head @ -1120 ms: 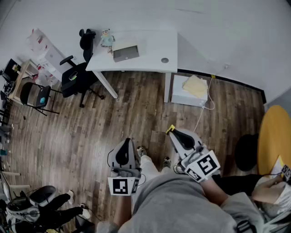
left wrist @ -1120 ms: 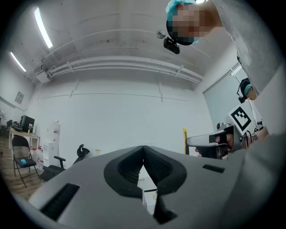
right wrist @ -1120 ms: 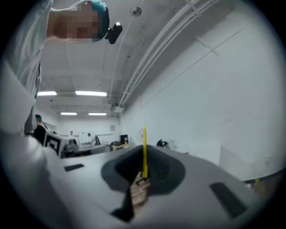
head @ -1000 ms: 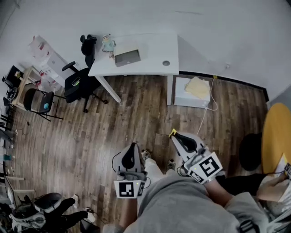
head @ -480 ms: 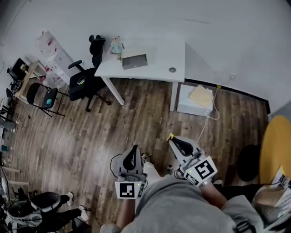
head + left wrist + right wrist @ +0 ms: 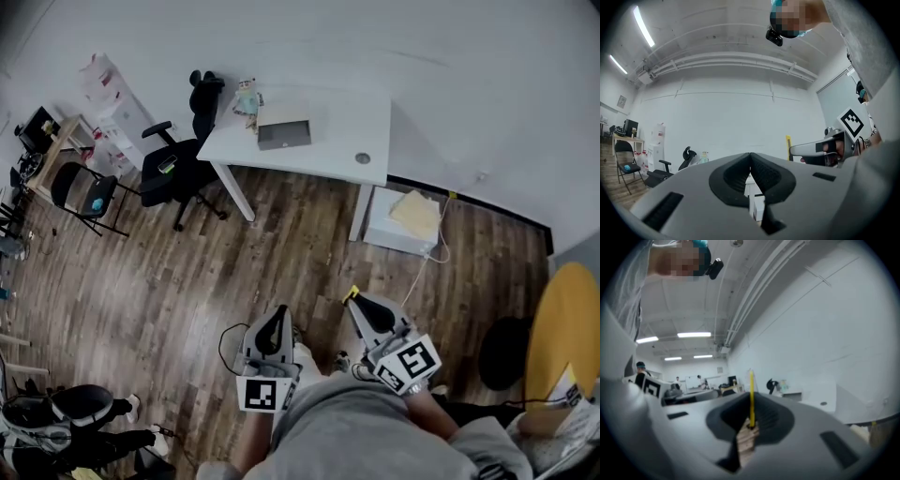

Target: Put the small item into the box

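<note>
A grey box (image 6: 284, 133) lies on a white desk (image 6: 328, 112) far across the room. My right gripper (image 6: 354, 300) is held close to my body and is shut on a thin yellow item (image 6: 351, 294). That yellow item (image 6: 751, 394) stands up as a strip between the jaws of the right gripper (image 6: 751, 416). Beside it, my left gripper (image 6: 280, 314) is shut with nothing in it. The left gripper (image 6: 750, 161) shows its jaws pressed together, and the right gripper (image 6: 820, 149) appears at its right side.
A black office chair (image 6: 178, 159) stands left of the desk, a folding chair (image 6: 80, 197) further left. A low white cabinet (image 6: 408, 220) sits right of the desk. A toy figure (image 6: 247, 97) stands by the box. A yellow round table (image 6: 562, 328) is at the right.
The head view has shifted: the desk and box now sit lower and further right in it. Both grippers stay shut near my body, slightly lower in the view.
</note>
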`<state>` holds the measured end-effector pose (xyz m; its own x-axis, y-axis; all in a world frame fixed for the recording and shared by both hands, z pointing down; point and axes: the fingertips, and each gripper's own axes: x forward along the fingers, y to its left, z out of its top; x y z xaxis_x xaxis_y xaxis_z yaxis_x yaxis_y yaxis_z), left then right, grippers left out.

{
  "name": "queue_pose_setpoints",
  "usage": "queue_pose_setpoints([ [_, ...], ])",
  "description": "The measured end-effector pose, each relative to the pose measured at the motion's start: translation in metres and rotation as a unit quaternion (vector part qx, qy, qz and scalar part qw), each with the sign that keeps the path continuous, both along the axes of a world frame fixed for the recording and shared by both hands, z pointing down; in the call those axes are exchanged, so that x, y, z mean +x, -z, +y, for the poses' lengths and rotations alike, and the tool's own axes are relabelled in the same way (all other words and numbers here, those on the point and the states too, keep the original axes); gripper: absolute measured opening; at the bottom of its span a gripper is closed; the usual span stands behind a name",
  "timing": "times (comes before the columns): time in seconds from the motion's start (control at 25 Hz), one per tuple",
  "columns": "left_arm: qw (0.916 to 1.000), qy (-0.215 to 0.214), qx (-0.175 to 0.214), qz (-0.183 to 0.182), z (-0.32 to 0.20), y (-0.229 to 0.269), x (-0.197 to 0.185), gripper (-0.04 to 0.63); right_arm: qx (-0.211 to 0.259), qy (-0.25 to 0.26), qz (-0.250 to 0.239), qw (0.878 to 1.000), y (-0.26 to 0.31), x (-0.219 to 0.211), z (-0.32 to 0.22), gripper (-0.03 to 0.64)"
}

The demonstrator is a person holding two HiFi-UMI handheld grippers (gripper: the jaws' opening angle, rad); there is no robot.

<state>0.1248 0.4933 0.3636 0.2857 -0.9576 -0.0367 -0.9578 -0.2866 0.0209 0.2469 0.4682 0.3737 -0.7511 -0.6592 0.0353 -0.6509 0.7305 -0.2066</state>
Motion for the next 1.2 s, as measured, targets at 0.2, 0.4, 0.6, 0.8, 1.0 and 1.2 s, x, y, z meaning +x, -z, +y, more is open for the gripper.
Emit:
queue_pose_setpoints([
  [0.2, 0.9998, -0.009, -0.009, 0.013, -0.026, -0.003, -0.012, 0.032, -0.005, -0.003, 0.009, 1.0, 0.001, -0.015, -0.021, 0.046],
  [0.4, 0.9996, -0.019, -0.012, 0.016, -0.056, -0.008, -0.03, 0.032, -0.013, -0.006, 0.017, 1.0, -0.003, -0.037, -0.046, 0.046],
  [0.6, 0.9991, -0.036, -0.012, 0.016, -0.084, -0.01, -0.051, 0.032, -0.016, -0.009, 0.021, 1.0, -0.001, -0.068, -0.068, 0.046],
  [0.8, 0.9987, -0.044, -0.011, 0.023, -0.106, -0.009, -0.08, 0.032, -0.015, -0.02, 0.026, 0.999, -0.001, -0.096, -0.086, 0.046],
  [1.0, 0.9984, -0.055, -0.007, 0.015, -0.129, -0.008, -0.107, 0.032, -0.014, -0.036, 0.022, 0.999, -0.001, -0.119, -0.11, 0.046],
  [1.2, 0.998, -0.062, -0.009, 0.006, -0.138, -0.008, -0.135, 0.032, -0.022, -0.052, 0.018, 0.998, -0.004, -0.143, -0.124, 0.046],
])
